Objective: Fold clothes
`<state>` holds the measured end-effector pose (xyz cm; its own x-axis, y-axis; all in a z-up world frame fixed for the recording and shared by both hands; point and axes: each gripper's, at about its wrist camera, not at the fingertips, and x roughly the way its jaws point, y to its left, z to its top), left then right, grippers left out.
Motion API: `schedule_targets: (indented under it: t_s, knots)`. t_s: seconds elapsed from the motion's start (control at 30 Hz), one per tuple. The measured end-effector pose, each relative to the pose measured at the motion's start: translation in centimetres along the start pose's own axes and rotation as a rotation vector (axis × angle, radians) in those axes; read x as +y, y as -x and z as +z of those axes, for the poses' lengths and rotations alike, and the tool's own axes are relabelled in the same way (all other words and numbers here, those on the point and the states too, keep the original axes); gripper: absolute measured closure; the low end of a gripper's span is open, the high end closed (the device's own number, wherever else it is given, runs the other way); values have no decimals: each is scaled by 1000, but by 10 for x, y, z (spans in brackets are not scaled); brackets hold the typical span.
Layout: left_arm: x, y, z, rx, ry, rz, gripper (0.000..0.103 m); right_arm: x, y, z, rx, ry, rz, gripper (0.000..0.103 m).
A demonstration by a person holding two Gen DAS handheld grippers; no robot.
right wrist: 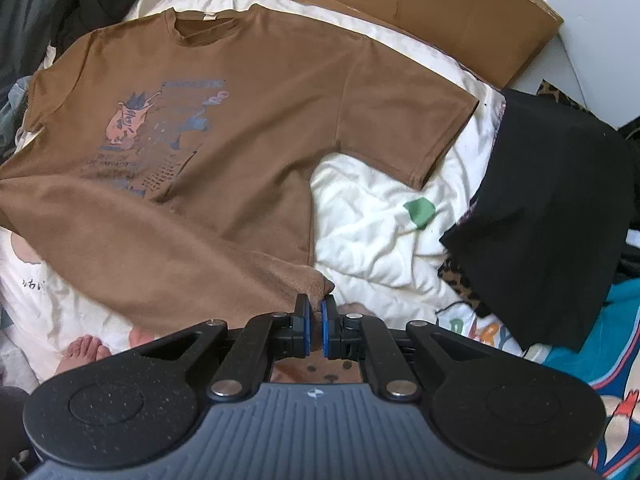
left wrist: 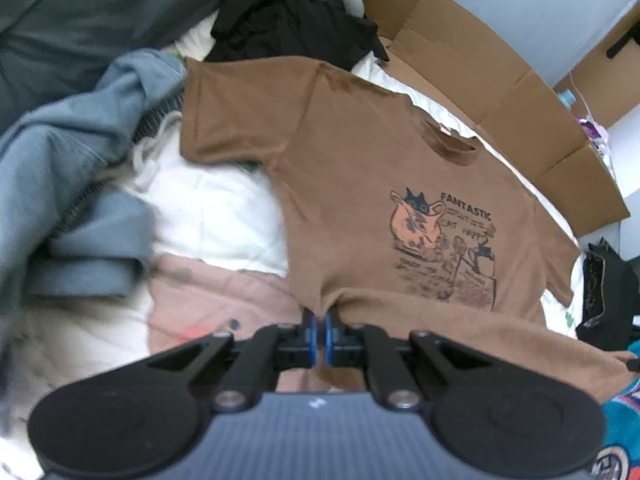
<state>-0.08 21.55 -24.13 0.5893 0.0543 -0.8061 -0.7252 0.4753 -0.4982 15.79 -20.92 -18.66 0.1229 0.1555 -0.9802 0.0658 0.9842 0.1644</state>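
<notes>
Two hem corners of the brown T-shirt (left wrist: 360,168) pinched, left gripper (left wrist: 320,330) and right gripper (right wrist: 315,322) jaws pressed on cloth; we should lift evenly toward the collar (right wrist: 196,20) at upper left.

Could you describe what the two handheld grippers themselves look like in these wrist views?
The left gripper and right gripper look alike: black linkage arms with silver pivot screws, blue-edged finger pads, round black side housings and a ribbed dark grey body bearing a small white mark. No cables or sleeves show.
</notes>
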Motion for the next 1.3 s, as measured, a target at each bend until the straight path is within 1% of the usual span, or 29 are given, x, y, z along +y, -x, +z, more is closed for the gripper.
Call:
schedule_targets:
  t_s: [0.13, 0.23, 0.43, 0.57, 0.67, 0.87, 1.0, 1.13, 1.2, 1.23, 1.27, 1.3]
  knots:
    - [3, 6, 12, 10, -59, 10, 99, 9, 5, -13, 1, -1, 13, 99]
    - [1, 2, 20, 25, -94, 12, 99, 16, 4, -21, 11, 12, 23, 99]
    - [-6, -27, 32, 60, -118, 22, 99, 23, -12, -27, 33, 3, 13, 99]
    - [-7, -54, 37, 71, -111, 22, 99, 20, -22, -23, 31, -24, 6, 99]
    - [-8, -70, 44, 65, -106, 28, 99, 19, -30, -15, 29, -17, -14, 99]
    - [-12, -95, 66, 31, -97, 23, 99, 11, -47, 4, 13, -31, -36, 99]
    - [-17, -114, 80, 33, -98, 14, 99, 7, -57, 16, 5, -41, -42, 99]
    - [-21, -132, 85, 67, -82, 21, 92, 4, -69, 27, 7, -50, -56, 99]
    - [-21, -132, 82, 63, -92, 27, 85, 3, -74, 30, 9, -53, -62, 99]
    - [-20, -131, 81, 61, -91, 25, 78, 3, -76, 32, 10, -54, -65, 99]
    - [-18, -129, 79, 60, -90, 23, 74, 3, -78, 33, 10, -54, -65, 99]
    - [-16, -127, 77, 60, -83, 17, 74, 3, -79, 33, 10, -52, -65, 99]
